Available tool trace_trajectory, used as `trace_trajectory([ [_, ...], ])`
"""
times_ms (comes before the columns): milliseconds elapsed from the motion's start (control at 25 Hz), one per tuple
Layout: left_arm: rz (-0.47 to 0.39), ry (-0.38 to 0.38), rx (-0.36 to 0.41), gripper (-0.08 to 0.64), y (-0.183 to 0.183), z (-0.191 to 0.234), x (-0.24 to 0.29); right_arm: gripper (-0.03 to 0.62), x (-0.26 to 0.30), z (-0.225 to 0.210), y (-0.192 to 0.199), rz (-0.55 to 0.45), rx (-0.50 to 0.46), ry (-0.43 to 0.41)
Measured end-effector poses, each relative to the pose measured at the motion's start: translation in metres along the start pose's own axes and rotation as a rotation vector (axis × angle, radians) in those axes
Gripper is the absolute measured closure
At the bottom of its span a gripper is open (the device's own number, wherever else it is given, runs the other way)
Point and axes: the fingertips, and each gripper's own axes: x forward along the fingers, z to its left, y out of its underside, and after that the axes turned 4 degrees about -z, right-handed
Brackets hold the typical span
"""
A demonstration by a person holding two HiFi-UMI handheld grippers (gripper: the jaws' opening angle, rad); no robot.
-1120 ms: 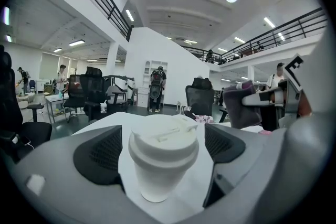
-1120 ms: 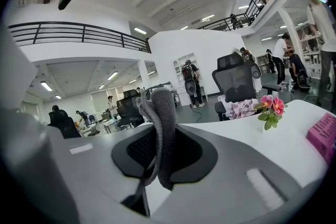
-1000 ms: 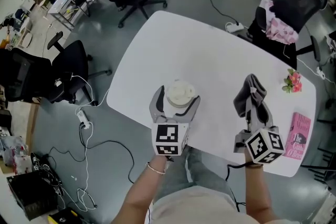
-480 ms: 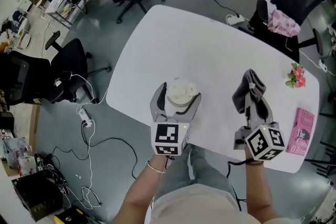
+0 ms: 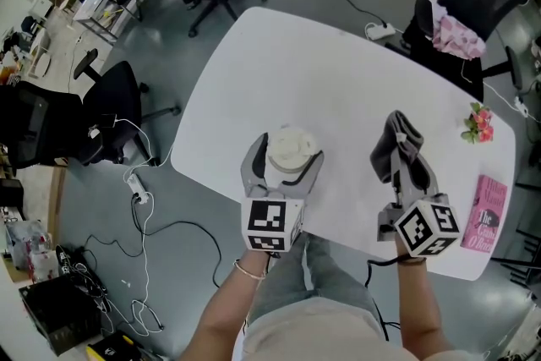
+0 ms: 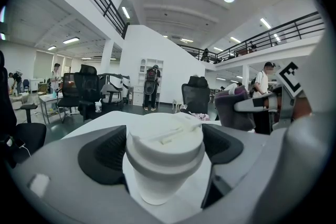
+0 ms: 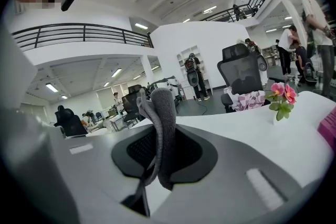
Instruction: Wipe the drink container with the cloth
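Lidded white cup (image 5: 290, 152) upright on white table (image 5: 321, 63), close to near edge. Left gripper (image 5: 286, 160) clamped on it, pads against lid rim on both sides. Grey cloth (image 5: 402, 138) pinched upright in closed right gripper (image 5: 405, 175), well apart from cup. Broad open tabletop beyond both. Flowers (image 5: 474, 124) and pink book (image 5: 486, 216) near right edge. Office chair (image 5: 114, 106) off left side.

White surface (image 5: 338, 80) seen from above, left hand-held gripper (image 5: 281, 161) clasping an upright white lidded cup (image 5: 289, 148) near the front edge, right hand-held gripper (image 5: 405, 158) pinching a bunched grey cloth (image 5: 400, 138), pink book (image 5: 488, 216) and flowers (image 5: 476, 124) at the right end
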Motion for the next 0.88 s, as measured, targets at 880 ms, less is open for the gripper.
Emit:
trace_trajectory([
  [880, 0.004, 0.053, 0.019, 0.110, 0.002, -0.003, 0.002, 0.520, 0.095, 0.127, -0.025, 0.612, -0.347, -1.037],
])
